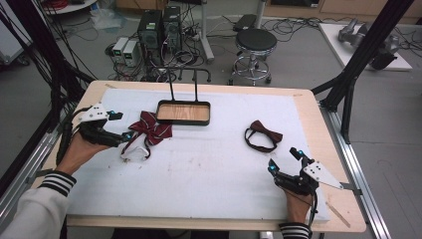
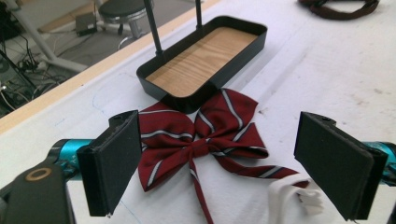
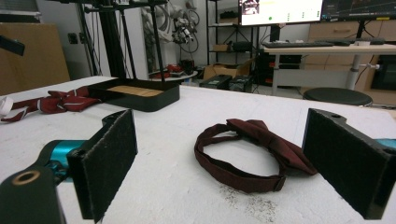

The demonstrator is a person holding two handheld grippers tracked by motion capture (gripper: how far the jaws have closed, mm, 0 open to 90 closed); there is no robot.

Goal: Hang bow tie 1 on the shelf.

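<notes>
At the left of the table (image 1: 308,107), the left gripper (image 1: 122,127) is hovering just beside the striped bow tie (image 1: 152,127), its jaws standing wide apart with nothing between the pads; in the left gripper view the tie (image 2: 205,135) is lying on the white mat between and beyond the two black jaws, untouched, with its white strap (image 2: 292,196) trailing nearby. Just past the tie, the black tray (image 1: 206,119) with the wooden floor is sitting with nothing in it, one edge of the striped bow resting against its near wall. Further right, the plain maroon bow tie (image 1: 263,135) is lying on the mat well apart from the tray, its band looped open. At the far right, the right gripper (image 1: 283,159) is resting near it, released as well, jaws open and holding nothing. Judging by this, neither tie is in the tray yet; the work seems to be at its start, with the left grasp apparently coming first and both ties left to move.
</notes>
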